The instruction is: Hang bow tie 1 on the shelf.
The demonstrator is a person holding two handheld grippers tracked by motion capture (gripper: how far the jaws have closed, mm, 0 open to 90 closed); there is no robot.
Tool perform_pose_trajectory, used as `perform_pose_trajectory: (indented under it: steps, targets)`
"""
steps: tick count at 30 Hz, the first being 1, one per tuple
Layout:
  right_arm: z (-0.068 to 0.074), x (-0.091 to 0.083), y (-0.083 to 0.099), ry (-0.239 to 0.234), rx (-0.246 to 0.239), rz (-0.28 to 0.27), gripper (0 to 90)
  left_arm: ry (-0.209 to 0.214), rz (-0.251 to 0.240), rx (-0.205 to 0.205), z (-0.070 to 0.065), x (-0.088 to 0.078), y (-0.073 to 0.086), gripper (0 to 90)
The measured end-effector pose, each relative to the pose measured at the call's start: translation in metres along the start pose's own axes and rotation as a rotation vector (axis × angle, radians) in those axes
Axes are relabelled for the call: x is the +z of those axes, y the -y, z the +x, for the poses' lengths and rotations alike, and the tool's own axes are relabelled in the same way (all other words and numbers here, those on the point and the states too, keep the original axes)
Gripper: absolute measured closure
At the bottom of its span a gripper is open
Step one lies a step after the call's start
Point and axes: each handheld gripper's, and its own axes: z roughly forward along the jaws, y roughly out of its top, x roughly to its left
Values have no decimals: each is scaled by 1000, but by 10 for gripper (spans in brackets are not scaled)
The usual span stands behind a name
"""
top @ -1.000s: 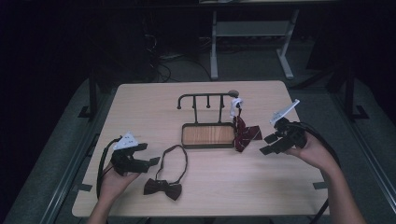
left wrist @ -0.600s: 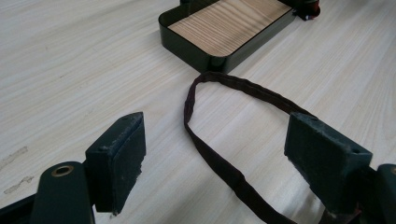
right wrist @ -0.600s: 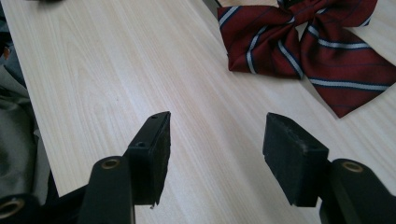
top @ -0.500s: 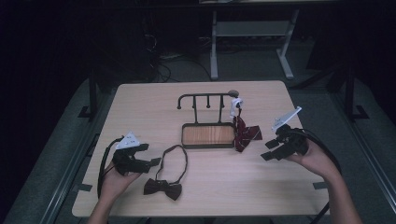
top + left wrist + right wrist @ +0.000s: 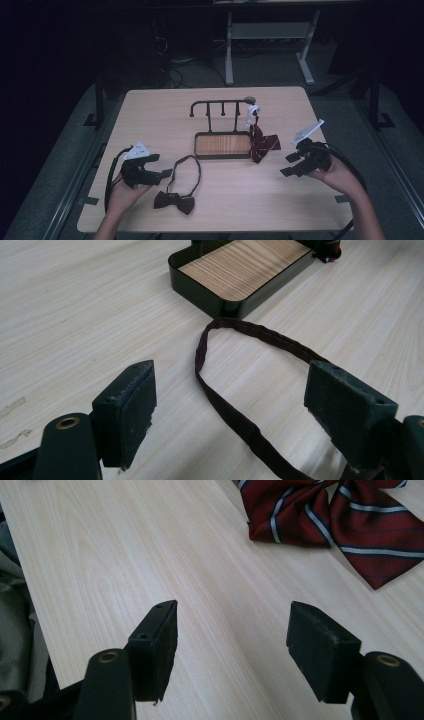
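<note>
Light wooden table (image 5: pixel 150 115), seen from the high view, is carrying four items. Left gripper (image 5: pixel 159 166) is resting low at the near left of the table in the person's left hand (image 5: pixel 122 192); its jaws are standing wide apart and gripping nothing, with the thin strap (image 5: pixel 235 415) of the dark brown bow tie (image 5: pixel 174 201) running across the tabletop between them in the left gripper view, while one stretch of that strap is passing out of sight behind the right-hand pad. The bow tie's knot is lying near the table's near edge, just beside the left gripper, its strap looping away toward the dark-rimmed tray with wooden floor (image 5: pixel 222 145) at mid-table. A black hook rack (image 5: pixel 220 104) is standing behind the tray. Right gripper (image 5: pixel 292 164) is hovering at the right side of the table; its jaws have just been opening and are standing wide with only bare wood between them. The red striped bow tie (image 5: pixel 330 515) is lying just beyond those jaws, against the tray's right end, apart from both pads.
</note>
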Motion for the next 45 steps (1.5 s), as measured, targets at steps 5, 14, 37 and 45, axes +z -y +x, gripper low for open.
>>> perform_pose_trajectory:
  steps: [5, 14, 37, 45]
  targets:
    - [2, 4, 5, -2, -2, -8, 359, 4, 5, -6, 0, 1, 0, 207]
    - [9, 14, 14, -5, 1, 9, 343, 39, 42, -1, -2, 6, -4, 234]
    - [22, 25, 27, -7, -12, 11, 335, 27, 244, 68, 1, 28, -14, 419]
    - [23, 21, 36, -7, 2, -18, 338, 42, 293, 58, 3, 37, -16, 460]
